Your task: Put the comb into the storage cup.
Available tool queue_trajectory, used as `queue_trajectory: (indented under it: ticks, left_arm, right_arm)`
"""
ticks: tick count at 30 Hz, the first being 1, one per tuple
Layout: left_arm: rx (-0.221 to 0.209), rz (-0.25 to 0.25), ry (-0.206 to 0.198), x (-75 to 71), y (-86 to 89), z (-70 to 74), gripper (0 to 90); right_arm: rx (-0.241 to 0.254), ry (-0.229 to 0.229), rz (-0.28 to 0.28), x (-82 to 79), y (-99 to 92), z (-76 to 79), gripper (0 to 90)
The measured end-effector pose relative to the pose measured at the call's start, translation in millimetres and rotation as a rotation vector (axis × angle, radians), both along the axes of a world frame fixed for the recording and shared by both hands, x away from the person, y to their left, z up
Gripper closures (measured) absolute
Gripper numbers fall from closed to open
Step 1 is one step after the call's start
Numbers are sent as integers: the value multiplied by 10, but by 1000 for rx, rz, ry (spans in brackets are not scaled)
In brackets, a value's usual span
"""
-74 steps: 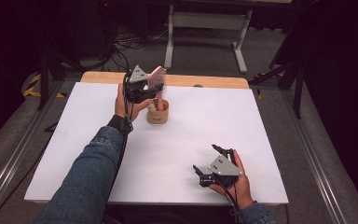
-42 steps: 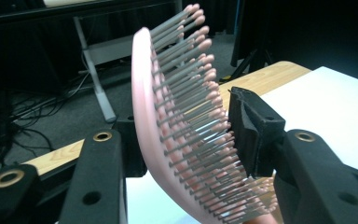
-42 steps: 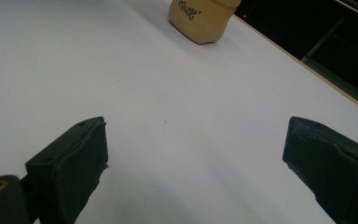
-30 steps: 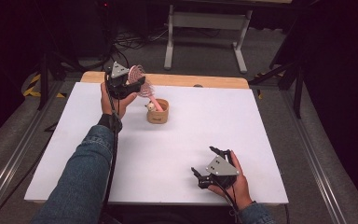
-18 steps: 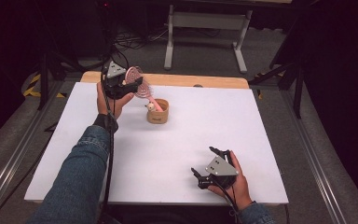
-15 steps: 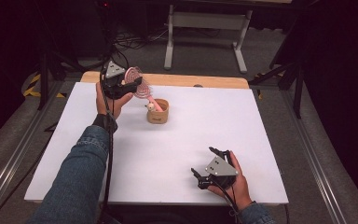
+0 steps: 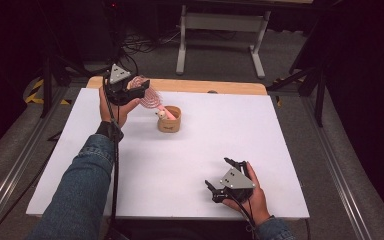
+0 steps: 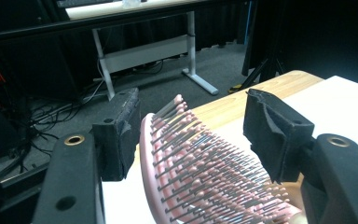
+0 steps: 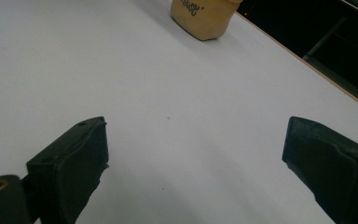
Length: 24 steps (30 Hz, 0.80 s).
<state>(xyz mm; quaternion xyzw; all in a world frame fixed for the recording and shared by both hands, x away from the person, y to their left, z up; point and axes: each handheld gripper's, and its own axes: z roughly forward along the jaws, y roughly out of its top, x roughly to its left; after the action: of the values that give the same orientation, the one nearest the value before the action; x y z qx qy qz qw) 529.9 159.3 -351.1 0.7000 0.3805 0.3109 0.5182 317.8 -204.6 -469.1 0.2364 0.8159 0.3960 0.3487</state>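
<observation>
The pink hairbrush (image 7: 150, 97) now stands handle-down in the tan cup (image 7: 169, 119) at the bench's far side, so I judge the placing done, only the withdrawal left. My left tongs (image 8: 193, 135) have just been opening; the brush head sits between the pads, unpressed (bristles near one). My right tongs (image 9: 193, 163) gape wide, empty, resting on the bench (image 7: 280, 150).

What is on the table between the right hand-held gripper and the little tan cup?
Nothing. In the high view, bare white table runs from the right hand-held gripper up to the tan cup. The right gripper view shows the same.
</observation>
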Motion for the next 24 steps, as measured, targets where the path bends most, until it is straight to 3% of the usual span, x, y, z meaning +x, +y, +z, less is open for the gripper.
queue_trajectory:
  ticks: [8,24]
  left_arm:
    - [-9,5,1,-8,27,6,351]
    - [32,-15,-34,-93,-9,102,201]
  right_arm:
    - [0,1,1,-1,3,-1,74]
    - [-3,-7,-1,-3,1,4,74]
